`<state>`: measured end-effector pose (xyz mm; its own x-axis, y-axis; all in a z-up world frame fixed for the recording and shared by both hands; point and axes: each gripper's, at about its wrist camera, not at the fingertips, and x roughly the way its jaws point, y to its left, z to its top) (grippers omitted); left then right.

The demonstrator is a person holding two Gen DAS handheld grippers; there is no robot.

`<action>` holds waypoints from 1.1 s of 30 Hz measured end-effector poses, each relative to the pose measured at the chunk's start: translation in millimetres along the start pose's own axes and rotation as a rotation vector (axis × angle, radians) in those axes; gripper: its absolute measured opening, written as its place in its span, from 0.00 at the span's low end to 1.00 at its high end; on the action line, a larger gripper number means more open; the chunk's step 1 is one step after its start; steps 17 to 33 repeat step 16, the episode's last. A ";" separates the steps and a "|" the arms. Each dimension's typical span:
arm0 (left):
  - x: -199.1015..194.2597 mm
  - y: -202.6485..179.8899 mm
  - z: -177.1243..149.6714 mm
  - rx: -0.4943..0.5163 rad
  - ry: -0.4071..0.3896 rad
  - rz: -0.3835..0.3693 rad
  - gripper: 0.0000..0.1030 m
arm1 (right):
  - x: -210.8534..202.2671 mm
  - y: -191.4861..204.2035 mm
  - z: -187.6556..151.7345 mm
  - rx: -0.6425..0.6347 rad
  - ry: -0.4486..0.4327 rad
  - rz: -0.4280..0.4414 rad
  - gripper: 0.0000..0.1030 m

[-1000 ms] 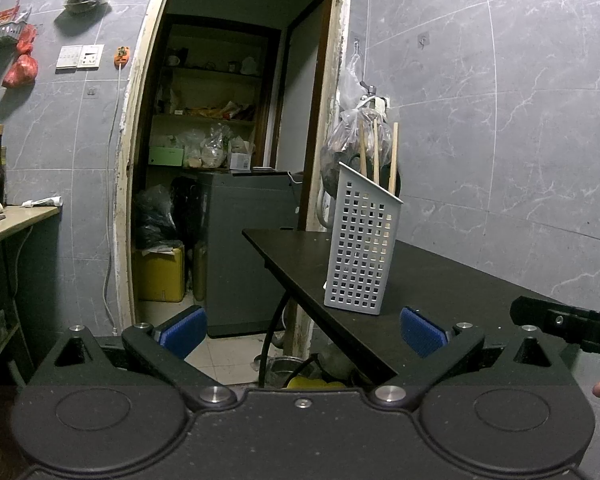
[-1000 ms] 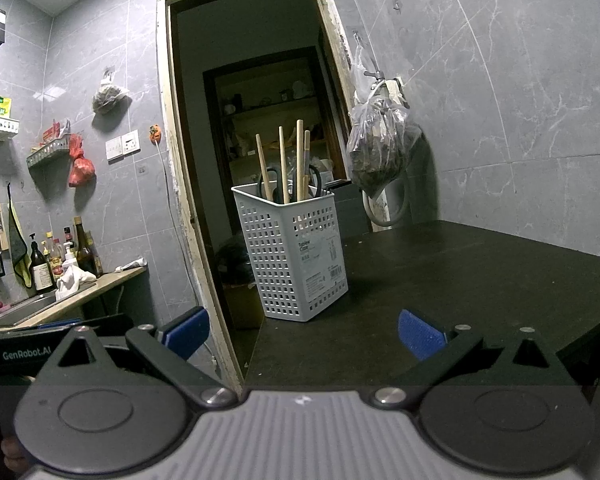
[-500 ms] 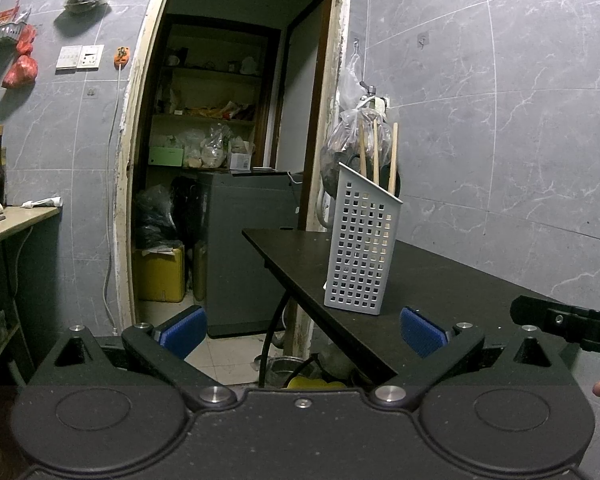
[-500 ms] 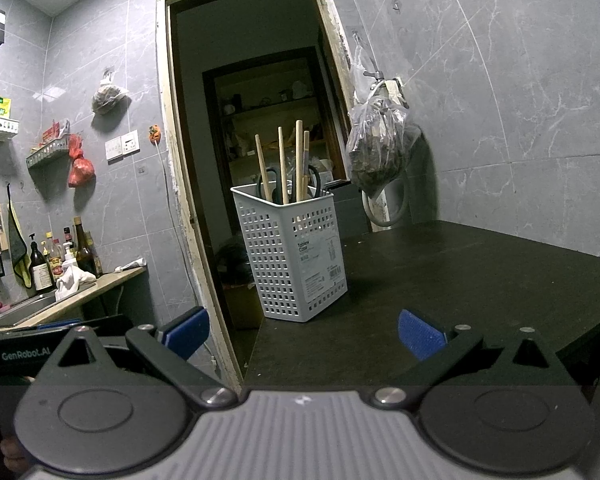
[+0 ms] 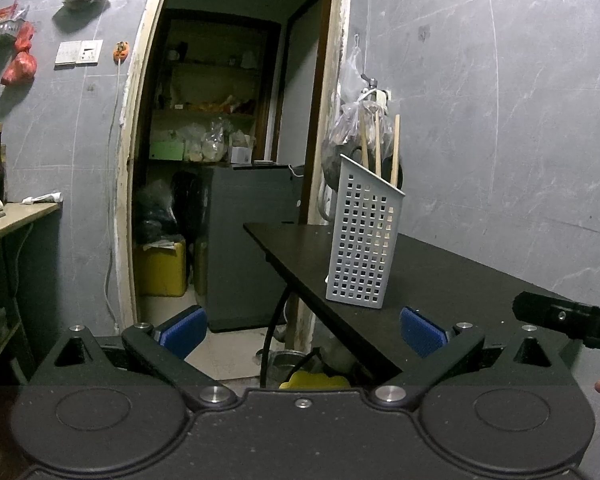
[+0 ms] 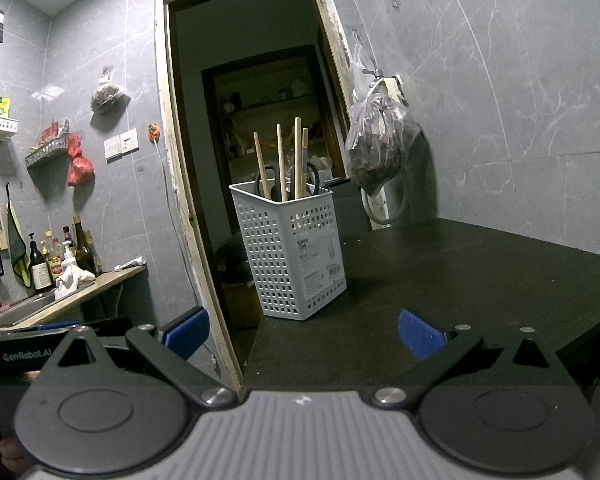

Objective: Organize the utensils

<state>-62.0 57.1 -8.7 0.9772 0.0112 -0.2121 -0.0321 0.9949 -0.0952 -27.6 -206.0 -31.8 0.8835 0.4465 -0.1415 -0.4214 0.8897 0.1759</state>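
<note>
On a dark worktop [image 6: 480,280] beside an open doorway, a white perforated utensil basket [image 6: 290,252] stands upright near the worktop's left edge, holding wooden chopsticks [image 6: 298,158] and black-handled scissors [image 6: 312,176]. The chopsticks stand nearly vertical, long axes upward, upper ends well clear of the rim and leaning slightly apart. Both the left tongs [image 5: 302,330] and right tongs [image 6: 302,332] hang spread and empty, short of the basket. The sticks look light, stiff and smooth, so a pinch on the exposed upper shafts seems best. The thin plastic basket probably tips easily; its upper rim offers the likeliest hold.
</note>
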 end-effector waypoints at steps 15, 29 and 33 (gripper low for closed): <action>21.6 2.1 -4.2 0.019 0.061 0.030 0.99 | 15.5 -5.9 -3.4 0.029 0.038 -0.008 1.00; 23.9 2.0 -4.3 0.021 0.069 0.032 0.99 | 17.1 -6.8 -3.5 0.033 0.039 -0.008 1.00; 23.9 2.0 -4.3 0.021 0.069 0.032 0.99 | 17.1 -6.8 -3.5 0.033 0.039 -0.008 1.00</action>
